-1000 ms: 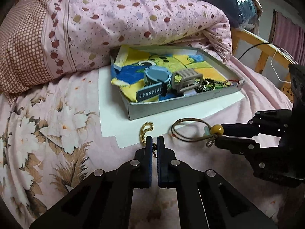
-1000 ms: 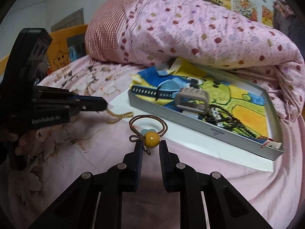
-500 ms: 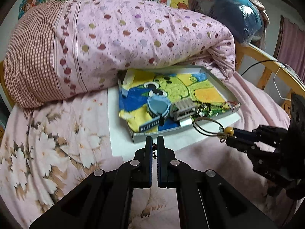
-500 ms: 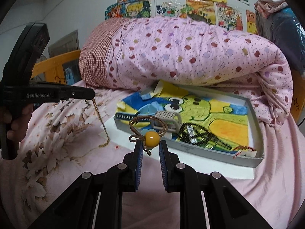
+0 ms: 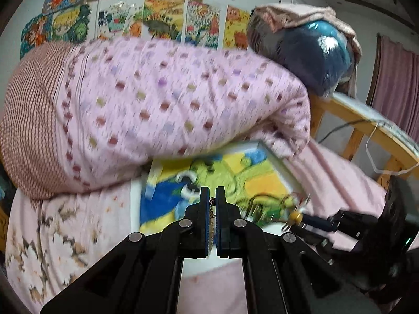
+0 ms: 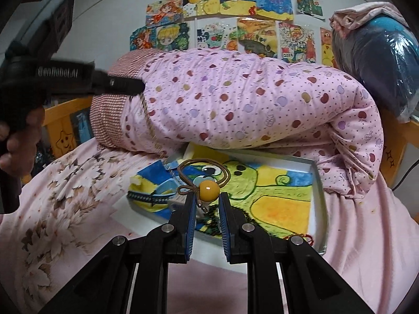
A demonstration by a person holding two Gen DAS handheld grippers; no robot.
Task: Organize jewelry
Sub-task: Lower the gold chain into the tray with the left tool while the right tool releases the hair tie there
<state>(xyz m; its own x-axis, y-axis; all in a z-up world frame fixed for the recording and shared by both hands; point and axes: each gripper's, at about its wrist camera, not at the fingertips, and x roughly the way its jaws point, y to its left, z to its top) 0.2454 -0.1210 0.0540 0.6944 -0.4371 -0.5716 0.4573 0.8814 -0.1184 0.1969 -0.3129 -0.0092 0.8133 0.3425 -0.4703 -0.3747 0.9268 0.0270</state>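
My left gripper (image 5: 212, 192) is shut on a gold chain (image 5: 212, 209); in the right wrist view the chain (image 6: 149, 128) hangs straight down from the left gripper (image 6: 140, 86), high above the bed. My right gripper (image 6: 207, 198) is shut on a brown cord bracelet with a yellow bead (image 6: 209, 189), held above the front of the grey tray (image 6: 320, 204). The tray holds a colourful drawing, a blue watch (image 6: 154, 197) and dark beads. The right gripper (image 5: 301, 218) and bracelet show blurred in the left wrist view.
A rolled pink spotted quilt (image 6: 248, 99) lies right behind the tray. White paper (image 6: 123, 206) lies under the tray on the floral sheet. A wooden bed rail (image 5: 366, 123) and a blue bundle (image 5: 322, 52) stand at the right.
Both grippers have risen from the bed. The gold chain has lifted off the paper and hangs free. The bracelet has moved up and over the tray's front.
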